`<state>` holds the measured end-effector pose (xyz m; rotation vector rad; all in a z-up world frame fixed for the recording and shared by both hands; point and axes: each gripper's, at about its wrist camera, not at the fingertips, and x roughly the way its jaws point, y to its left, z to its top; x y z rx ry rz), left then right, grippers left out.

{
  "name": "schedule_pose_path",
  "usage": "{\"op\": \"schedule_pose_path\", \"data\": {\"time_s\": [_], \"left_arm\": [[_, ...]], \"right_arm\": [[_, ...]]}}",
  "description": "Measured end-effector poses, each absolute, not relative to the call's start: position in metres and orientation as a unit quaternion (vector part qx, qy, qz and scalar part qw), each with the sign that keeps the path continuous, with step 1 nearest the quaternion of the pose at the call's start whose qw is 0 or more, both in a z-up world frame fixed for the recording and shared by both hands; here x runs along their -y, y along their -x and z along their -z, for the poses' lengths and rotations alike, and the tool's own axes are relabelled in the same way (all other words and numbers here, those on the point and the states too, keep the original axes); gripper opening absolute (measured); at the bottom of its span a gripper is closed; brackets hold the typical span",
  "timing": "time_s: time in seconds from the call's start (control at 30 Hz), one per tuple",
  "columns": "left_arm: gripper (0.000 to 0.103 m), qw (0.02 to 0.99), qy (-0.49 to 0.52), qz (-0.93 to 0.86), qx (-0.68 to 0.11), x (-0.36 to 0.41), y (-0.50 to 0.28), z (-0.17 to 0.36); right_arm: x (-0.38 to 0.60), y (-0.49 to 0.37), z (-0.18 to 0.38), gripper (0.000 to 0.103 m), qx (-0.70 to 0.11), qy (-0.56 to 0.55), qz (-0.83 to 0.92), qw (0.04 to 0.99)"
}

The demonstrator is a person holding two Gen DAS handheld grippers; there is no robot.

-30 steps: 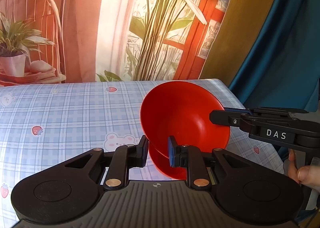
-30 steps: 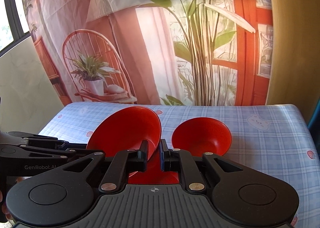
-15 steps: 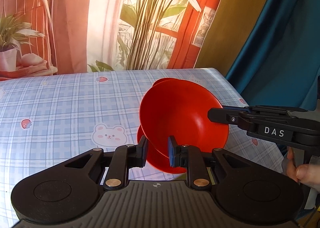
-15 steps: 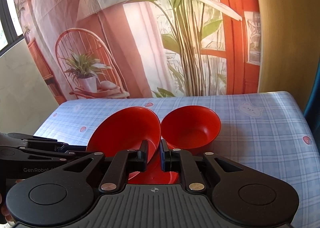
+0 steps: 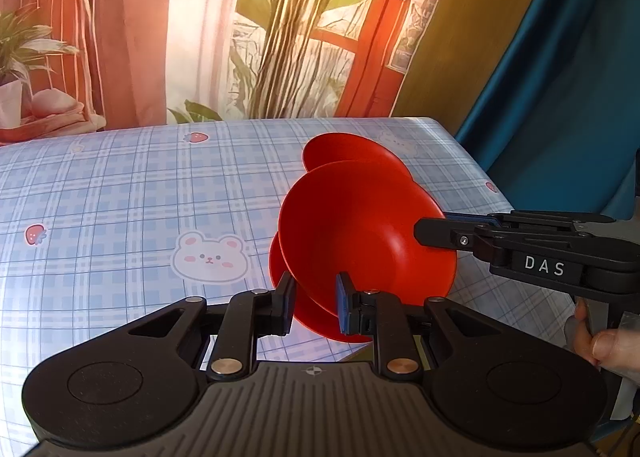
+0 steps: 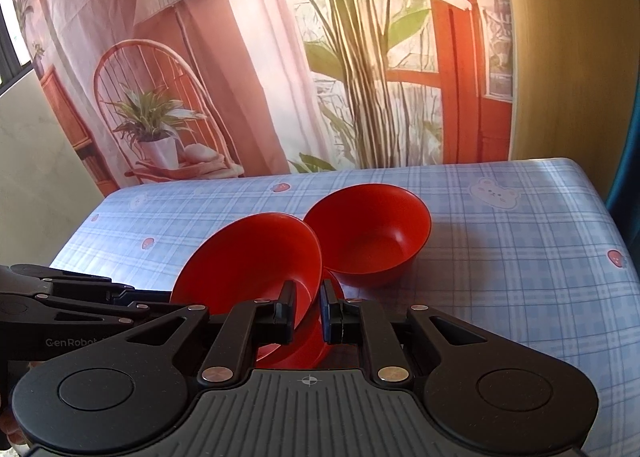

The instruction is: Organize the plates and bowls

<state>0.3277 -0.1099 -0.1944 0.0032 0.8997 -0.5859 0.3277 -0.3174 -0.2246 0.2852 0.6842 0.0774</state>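
Observation:
Both grippers hold one tilted red bowl (image 5: pixel 360 233) by its rim above the table. My left gripper (image 5: pixel 314 307) is shut on its near rim; my right gripper (image 6: pixel 306 311) is shut on the opposite rim and enters the left wrist view from the right (image 5: pixel 432 231). The same bowl shows in the right wrist view (image 6: pixel 248 257). A red plate (image 5: pixel 308 317) lies under it, mostly hidden (image 6: pixel 304 353). A second red bowl (image 6: pixel 372 233) stands upright on the table just behind, its rim peeking out in the left wrist view (image 5: pixel 340 149).
The table has a blue plaid cloth (image 5: pixel 120 197) with bear and strawberry prints. Its right edge (image 5: pixel 480 173) drops off beside a blue curtain (image 5: pixel 560 97). A printed backdrop (image 6: pixel 280 57) hangs behind the far edge.
The held bowl has moved toward the second bowl, which now sits closer and partly behind it. Both grippers stay shut on its rim.

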Motion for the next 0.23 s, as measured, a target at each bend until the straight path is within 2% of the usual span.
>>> {"op": "schedule_pose_path", "data": {"time_s": [0.23], "left_arm": [[0.023, 0.855, -0.004, 0.277, -0.439, 0.1122, -0.3311, 0.2035]], "right_arm": [[0.3191, -0.3304, 0.2325, 0.014, -0.344, -0.137, -0.036, 0.928]]}}
